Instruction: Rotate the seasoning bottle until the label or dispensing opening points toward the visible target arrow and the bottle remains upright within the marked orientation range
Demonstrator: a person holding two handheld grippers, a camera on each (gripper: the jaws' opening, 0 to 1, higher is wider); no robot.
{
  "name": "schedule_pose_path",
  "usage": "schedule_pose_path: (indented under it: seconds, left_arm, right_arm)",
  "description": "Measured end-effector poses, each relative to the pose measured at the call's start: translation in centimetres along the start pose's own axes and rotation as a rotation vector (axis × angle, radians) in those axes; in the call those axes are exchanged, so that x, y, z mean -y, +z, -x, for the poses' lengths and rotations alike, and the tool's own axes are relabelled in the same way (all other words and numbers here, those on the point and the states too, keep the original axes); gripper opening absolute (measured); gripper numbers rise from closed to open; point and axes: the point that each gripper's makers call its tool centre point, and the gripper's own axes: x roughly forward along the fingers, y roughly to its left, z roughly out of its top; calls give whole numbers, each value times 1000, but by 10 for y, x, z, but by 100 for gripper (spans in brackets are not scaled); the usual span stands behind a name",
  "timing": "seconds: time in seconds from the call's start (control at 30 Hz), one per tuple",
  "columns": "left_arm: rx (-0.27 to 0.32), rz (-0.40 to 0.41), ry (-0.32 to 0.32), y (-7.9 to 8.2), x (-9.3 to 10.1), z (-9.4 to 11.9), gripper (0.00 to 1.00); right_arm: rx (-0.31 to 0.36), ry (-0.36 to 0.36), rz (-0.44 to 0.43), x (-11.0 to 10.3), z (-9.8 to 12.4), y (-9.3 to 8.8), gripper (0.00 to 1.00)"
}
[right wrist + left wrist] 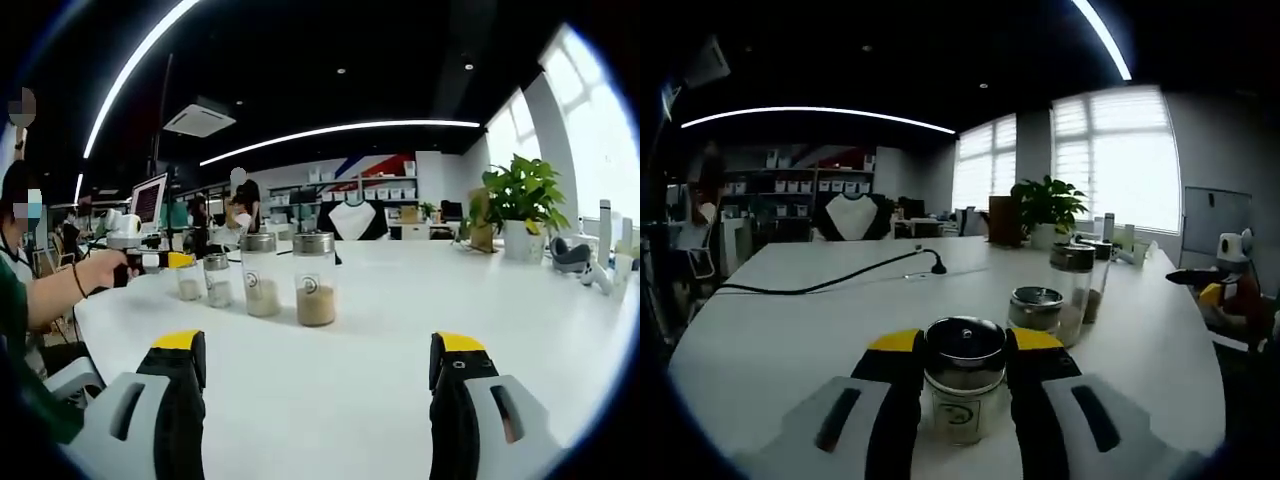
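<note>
The left gripper [965,385] has its jaws closed against the sides of the seasoning bottle [963,392], which stands upright on the white table [790,340] at 6 o'clock in the left gripper view. The yellow-tipped jaws flank the glass body just below the metal cap, a hold that suits turning the bottle about its own axis without tipping it. The round label mark faces the camera. No target arrow can be made out on the table, so the required heading cannot be judged.

Behind the held bottle, toward 1 o'clock, three more jars [1070,290] stand in a row, near but not touching it. A black cable [840,280] lies across the table at 10 o'clock, well apart from the work.

The right gripper [318,375] is spread wide and holds nothing; it hangs above bare table, clear of the work, leaving the turn to the left tool alone. In the right gripper view the row of jars [262,275] sits at 11 o'clock, and the person's hand [105,270] at 9 o'clock grips the other tool beside it. A potted plant [522,210] stands at 2 o'clock.
</note>
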Motion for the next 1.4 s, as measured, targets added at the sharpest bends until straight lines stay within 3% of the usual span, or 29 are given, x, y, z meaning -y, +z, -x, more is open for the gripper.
schedule_pose_path:
  seconds: [1.17, 1.4]
  left_arm:
    - [87, -1, 277, 1, -3, 1, 34]
    - [99, -18, 284, 1, -2, 1, 34]
  right_arm:
    - [13, -19, 14, 3, 1, 2, 96]
    - [10, -18, 11, 3, 0, 0, 96]
